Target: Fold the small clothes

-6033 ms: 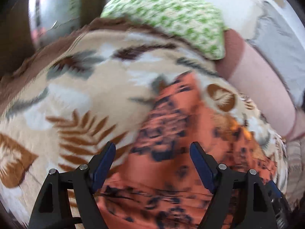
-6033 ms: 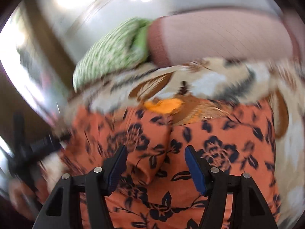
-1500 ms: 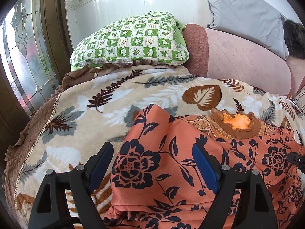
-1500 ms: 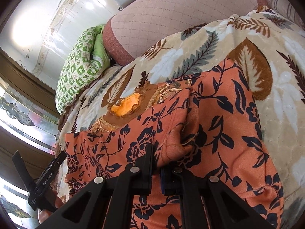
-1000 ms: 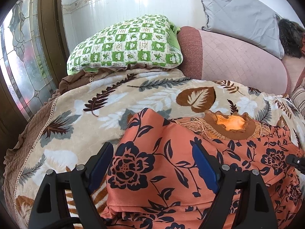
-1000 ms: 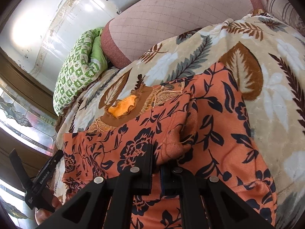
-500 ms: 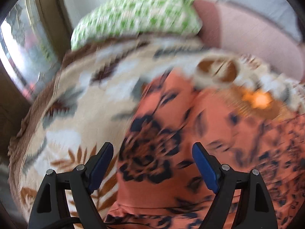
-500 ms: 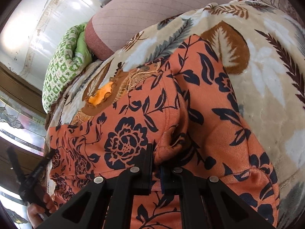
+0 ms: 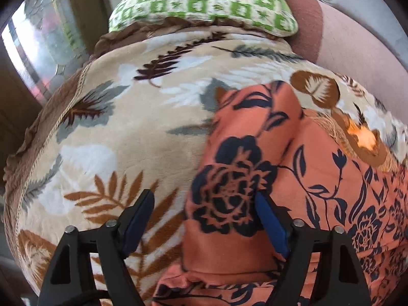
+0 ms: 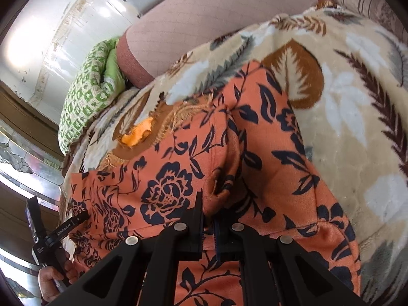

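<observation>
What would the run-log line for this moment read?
left gripper: open over orange floral garment | right gripper: shut on garment fold | surface: leaf-print blanket | fold unfinished

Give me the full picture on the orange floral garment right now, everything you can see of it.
The orange floral garment looks like soft, slightly fuzzy fabric printed with dark navy roses and vines. It has a brown neckline with gold embroidery and a brighter orange lining. It lies spread on the leaf-print blanket with one side folded inward. The right tongs are shut on a bunched fold near its middle. The left tongs are open, straddling its left edge.
</observation>
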A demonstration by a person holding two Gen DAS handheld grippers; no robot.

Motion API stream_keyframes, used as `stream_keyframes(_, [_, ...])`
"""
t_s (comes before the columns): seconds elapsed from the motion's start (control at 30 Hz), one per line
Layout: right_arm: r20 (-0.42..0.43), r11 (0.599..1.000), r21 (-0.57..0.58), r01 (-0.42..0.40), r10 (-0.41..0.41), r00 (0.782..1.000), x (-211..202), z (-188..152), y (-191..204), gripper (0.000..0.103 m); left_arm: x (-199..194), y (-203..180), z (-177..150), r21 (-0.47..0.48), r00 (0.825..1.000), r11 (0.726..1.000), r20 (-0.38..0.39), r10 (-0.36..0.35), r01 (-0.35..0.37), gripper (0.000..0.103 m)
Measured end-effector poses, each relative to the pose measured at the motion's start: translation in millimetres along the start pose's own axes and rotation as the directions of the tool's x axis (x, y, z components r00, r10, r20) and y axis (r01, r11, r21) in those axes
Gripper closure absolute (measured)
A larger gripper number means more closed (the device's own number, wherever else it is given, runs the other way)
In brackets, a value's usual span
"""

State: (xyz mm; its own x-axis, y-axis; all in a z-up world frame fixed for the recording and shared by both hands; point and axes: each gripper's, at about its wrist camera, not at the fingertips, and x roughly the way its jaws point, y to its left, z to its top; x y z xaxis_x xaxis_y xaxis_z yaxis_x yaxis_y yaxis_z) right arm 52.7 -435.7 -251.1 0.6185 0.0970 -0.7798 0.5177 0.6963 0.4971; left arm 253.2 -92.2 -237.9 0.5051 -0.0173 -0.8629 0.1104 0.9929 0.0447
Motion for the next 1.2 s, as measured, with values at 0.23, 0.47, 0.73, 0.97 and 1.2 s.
stream_keyframes(0.23, [0.001,0.997,-0.021,0.077,-0.077,0.997,1.3,-5.9,2.9,0.097,3.1,4.6,-2.0,-0.001,0.999,1.000,-0.038,-0.027,0.027,0.025])
stream_keyframes(0.47, [0.000,0.992,-0.022,0.127,-0.127,0.992,4.0,-8.9,1.7,0.097,2.9,12.7,-8.5,-0.013,0.996,0.998,-0.062,-0.069,0.068,0.025])
stream_keyframes(0.73, [0.062,0.987,-0.035,0.154,-0.152,0.986,-9.6,-11.4,13.8,0.097,-3.3,28.6,-24.6,-0.019,0.985,0.987,-0.067,-0.158,0.157,0.025])
stream_keyframes(0.97, [0.189,0.977,-0.065,0.202,-0.186,0.964,-38.2,-17.3,27.2,0.097,-14.2,47.0,-37.7,-0.076,0.966,0.966,-0.068,-0.251,0.245,0.028])
stream_keyframes(1.2, [0.102,0.956,-0.042,0.291,-0.285,0.953,-23.6,-14.0,5.5,0.097,-30.2,68.9,-36.7,-0.153,0.975,0.963,0.012,-0.222,0.221,0.028])
